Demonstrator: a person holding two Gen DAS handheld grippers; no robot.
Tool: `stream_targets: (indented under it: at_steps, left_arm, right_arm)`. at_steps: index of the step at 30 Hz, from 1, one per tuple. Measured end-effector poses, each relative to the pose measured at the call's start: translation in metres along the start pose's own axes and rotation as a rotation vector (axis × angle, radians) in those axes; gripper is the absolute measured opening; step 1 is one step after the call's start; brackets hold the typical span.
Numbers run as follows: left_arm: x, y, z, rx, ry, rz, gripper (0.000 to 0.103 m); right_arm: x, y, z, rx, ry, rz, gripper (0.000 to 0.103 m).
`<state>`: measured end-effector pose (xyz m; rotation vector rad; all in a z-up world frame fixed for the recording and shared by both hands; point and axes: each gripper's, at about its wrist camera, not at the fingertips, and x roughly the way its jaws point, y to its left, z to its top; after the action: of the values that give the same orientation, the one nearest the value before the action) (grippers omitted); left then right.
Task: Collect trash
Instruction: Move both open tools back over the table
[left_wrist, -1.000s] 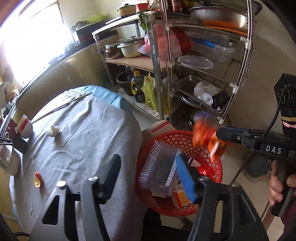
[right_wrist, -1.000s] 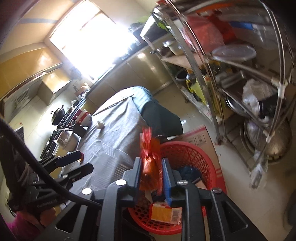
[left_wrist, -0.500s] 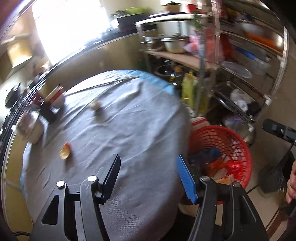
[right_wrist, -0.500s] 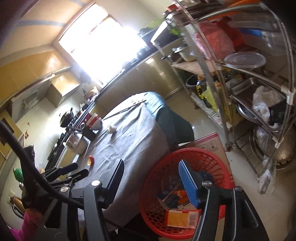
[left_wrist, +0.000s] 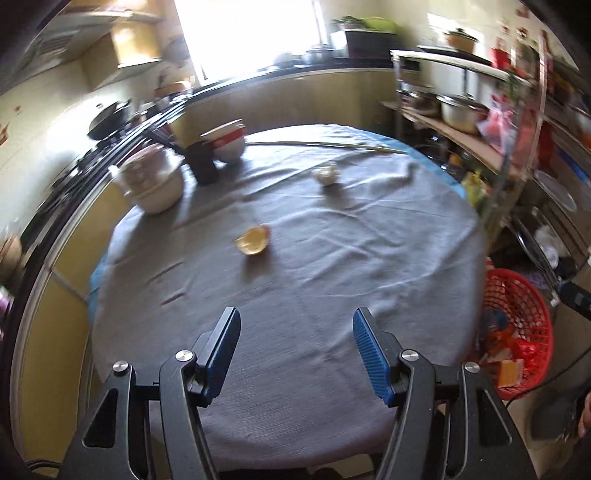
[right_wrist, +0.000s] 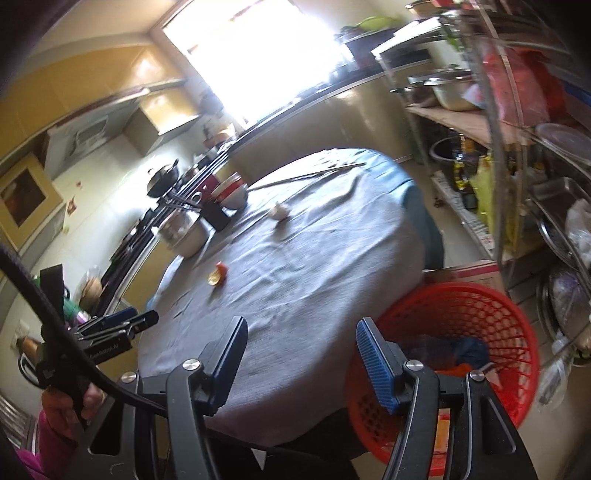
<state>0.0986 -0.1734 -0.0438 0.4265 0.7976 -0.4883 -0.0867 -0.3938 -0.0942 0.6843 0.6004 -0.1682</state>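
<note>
Peel scrap (left_wrist: 253, 240) at middle of table (left_wrist: 332, 295), crumpled scrap (left_wrist: 325, 173) behind it, bowls (left_wrist: 151, 184) at left edge, basket (left_wrist: 517, 328) on floor right of table.

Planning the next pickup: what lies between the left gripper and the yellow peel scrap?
Only bare grey tablecloth between left gripper and yellow peel scrap, per left wrist view.

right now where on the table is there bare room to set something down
Bare cloth runs across the near half of the table, between the yellow scrap and the basket. The far-left edge is crowded: pot, bowls, dark holder.
</note>
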Motion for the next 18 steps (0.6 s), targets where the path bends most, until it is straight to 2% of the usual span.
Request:
stream_targets:
  at_steps: [7,18]
  left_arm:
    - [-0.002,0.042,-0.014,-0.084,0.002,0.033,0.064]
    - [-0.009,0.081,-0.030,-0.168,-0.003,0.071,0.064]
  right_arm:
    - [0.019,0.034,-0.007,-0.066,0.052,0.021,0.066]
    - [0.039,0.069,-0.017,-0.127,0.115,0.050,0.066]
